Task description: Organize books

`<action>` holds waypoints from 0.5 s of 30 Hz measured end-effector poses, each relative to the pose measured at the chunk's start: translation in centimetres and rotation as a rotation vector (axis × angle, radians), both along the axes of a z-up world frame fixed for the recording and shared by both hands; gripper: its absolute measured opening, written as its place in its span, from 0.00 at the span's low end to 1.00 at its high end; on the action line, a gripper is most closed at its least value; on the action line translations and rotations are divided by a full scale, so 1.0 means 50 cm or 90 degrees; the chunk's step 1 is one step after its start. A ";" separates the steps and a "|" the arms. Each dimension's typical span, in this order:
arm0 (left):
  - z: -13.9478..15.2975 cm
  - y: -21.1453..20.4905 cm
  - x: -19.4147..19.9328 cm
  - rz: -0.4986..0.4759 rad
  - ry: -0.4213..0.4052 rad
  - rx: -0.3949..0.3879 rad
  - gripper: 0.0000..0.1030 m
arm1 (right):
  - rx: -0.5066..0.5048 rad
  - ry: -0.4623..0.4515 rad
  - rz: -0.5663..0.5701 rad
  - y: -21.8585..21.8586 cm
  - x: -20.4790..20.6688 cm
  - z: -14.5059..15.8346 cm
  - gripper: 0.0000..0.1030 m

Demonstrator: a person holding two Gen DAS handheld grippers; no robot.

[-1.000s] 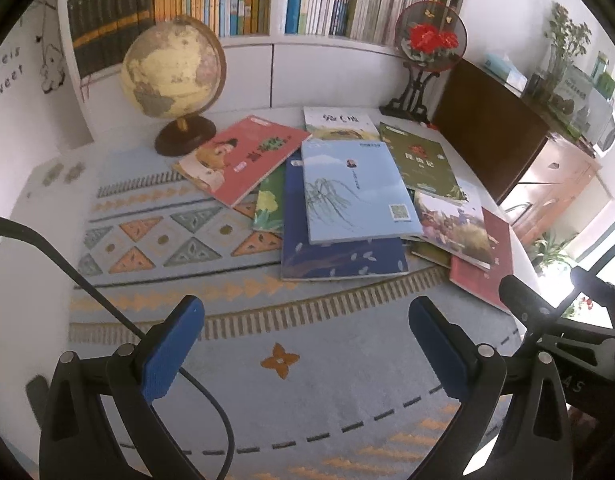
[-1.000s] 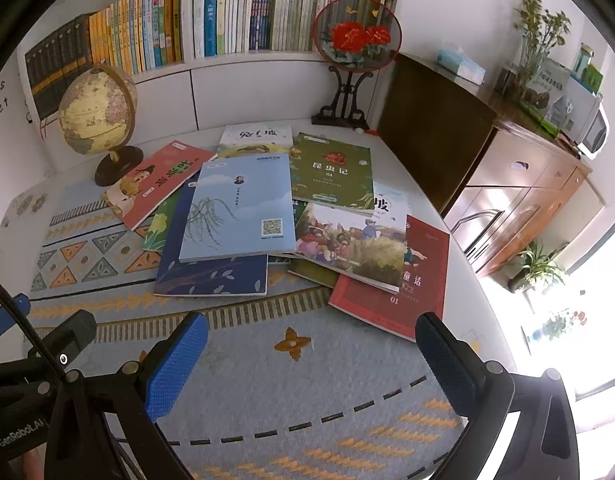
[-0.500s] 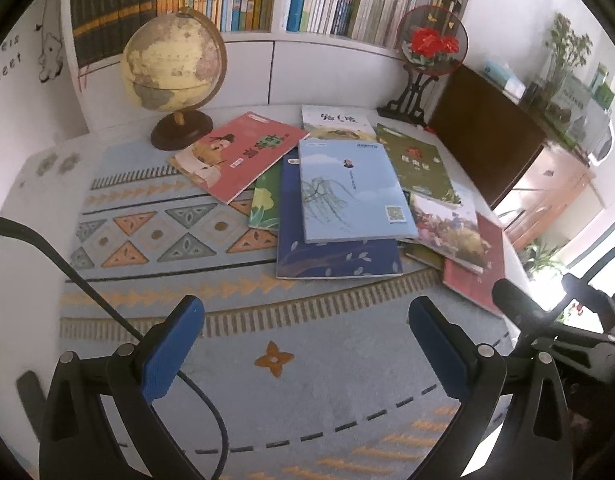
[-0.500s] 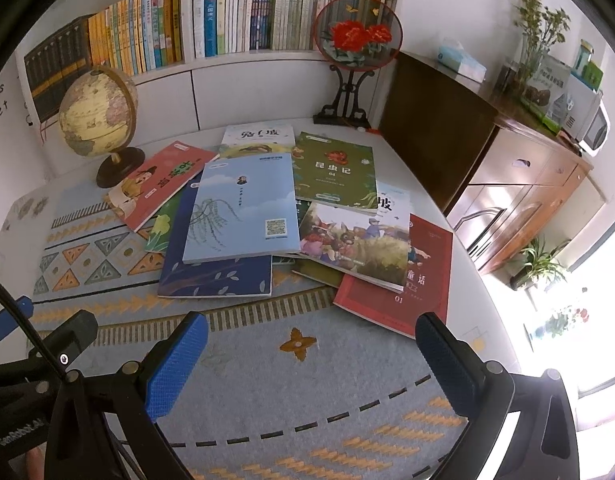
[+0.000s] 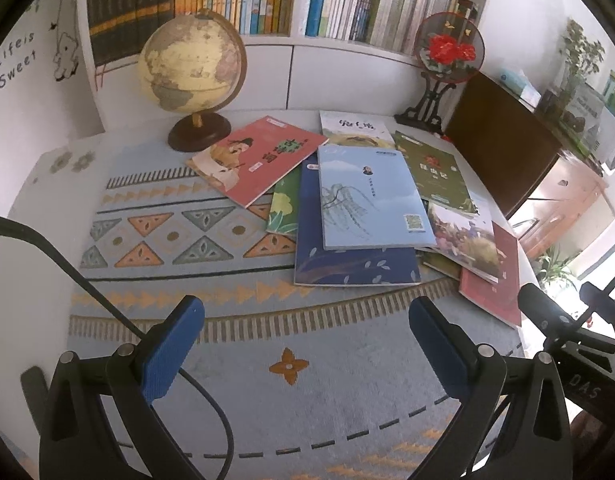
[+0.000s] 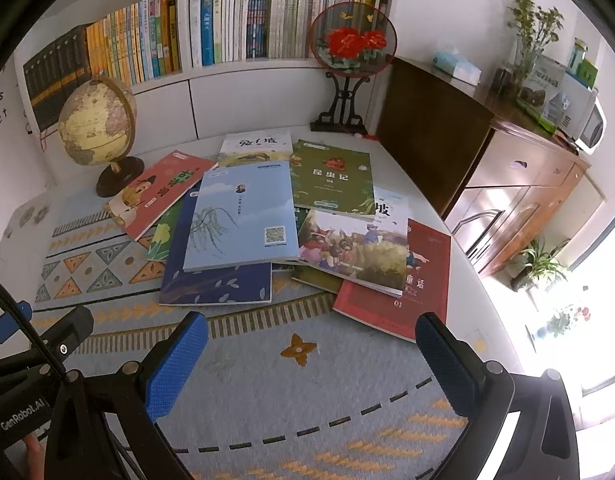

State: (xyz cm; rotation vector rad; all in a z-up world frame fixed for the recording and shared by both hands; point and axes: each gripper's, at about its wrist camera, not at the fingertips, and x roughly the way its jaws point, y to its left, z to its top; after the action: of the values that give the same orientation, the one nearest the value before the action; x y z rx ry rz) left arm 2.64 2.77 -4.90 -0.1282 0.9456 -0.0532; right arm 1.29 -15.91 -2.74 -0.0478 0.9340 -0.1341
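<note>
Table mat (image 5: 235, 344): pale blue, with orange and grey triangles and a dashed black line. Top book (image 6: 243, 216): light blue with a willow sketch. Book beneath (image 6: 215, 284): navy with leaves. Right book (image 6: 403, 296): red. Globe (image 5: 191, 66): cream and tan.

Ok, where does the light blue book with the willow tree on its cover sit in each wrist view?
Left wrist: the light blue willow book lies right of centre, on top of the dark blue book.
Right wrist: the same book lies left of centre, above the left fingertip.
Shared landmark: the globe stands behind and to the left of the pile in both views.
</note>
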 end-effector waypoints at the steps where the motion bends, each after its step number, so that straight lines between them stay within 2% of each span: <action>1: -0.003 0.002 0.001 0.001 0.003 -0.001 0.99 | 0.001 0.000 0.000 0.001 0.000 0.000 1.00; 15: -0.015 0.010 0.012 -0.008 0.016 -0.012 0.99 | 0.004 0.005 0.000 0.007 0.003 -0.007 1.00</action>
State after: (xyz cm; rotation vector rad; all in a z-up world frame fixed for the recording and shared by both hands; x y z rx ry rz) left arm 3.22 3.26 -5.66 -0.1408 0.9716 -0.0718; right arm 1.45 -15.54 -3.10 -0.0430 0.9423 -0.1306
